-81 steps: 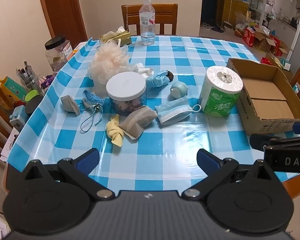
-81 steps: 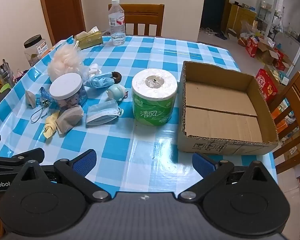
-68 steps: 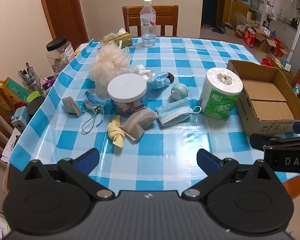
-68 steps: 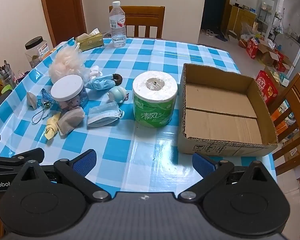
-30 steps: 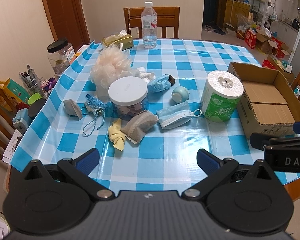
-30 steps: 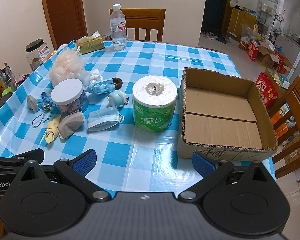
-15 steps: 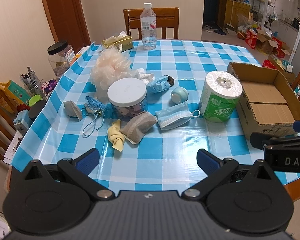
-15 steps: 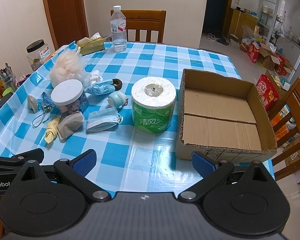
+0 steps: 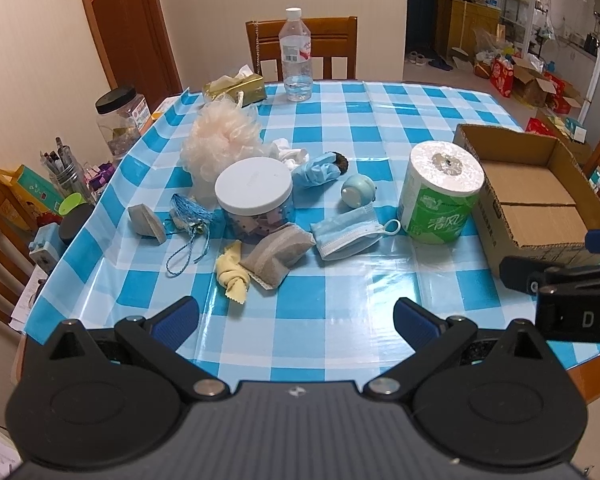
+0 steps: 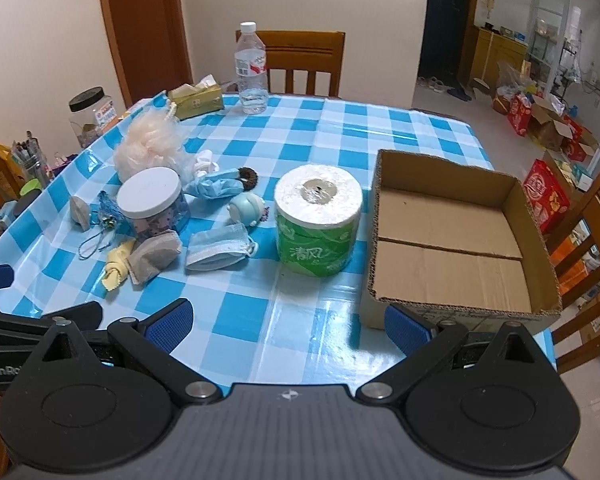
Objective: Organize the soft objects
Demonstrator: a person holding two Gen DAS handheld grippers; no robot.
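Soft items lie in a cluster on the blue checked table: a peach bath pouf point(image 9: 220, 146), a blue face mask point(image 9: 346, 234), a second crumpled mask point(image 9: 314, 170), a grey pouch point(image 9: 278, 254), a yellow cloth point(image 9: 232, 274) and a toilet roll point(image 9: 440, 198). An empty cardboard box point(image 10: 456, 240) stands to the right of the roll point(image 10: 318, 220). My left gripper point(image 9: 296, 318) hangs open over the near table edge, holding nothing. My right gripper point(image 10: 288, 322) is open too, near the box's front wall, well short of the mask point(image 10: 218, 246).
A white-lidded jar point(image 9: 254, 198), a small round blue toy point(image 9: 358, 194), a blue cord point(image 9: 190, 220) and a grey wedge point(image 9: 146, 220) share the cluster. A water bottle point(image 9: 296, 56), a tissue box point(image 9: 236, 88) and a chair point(image 9: 304, 46) stand at the far side.
Both grippers have drawn back and risen slightly, so the table looks a little farther away. Nothing on the table has moved, and both grippers stay open.
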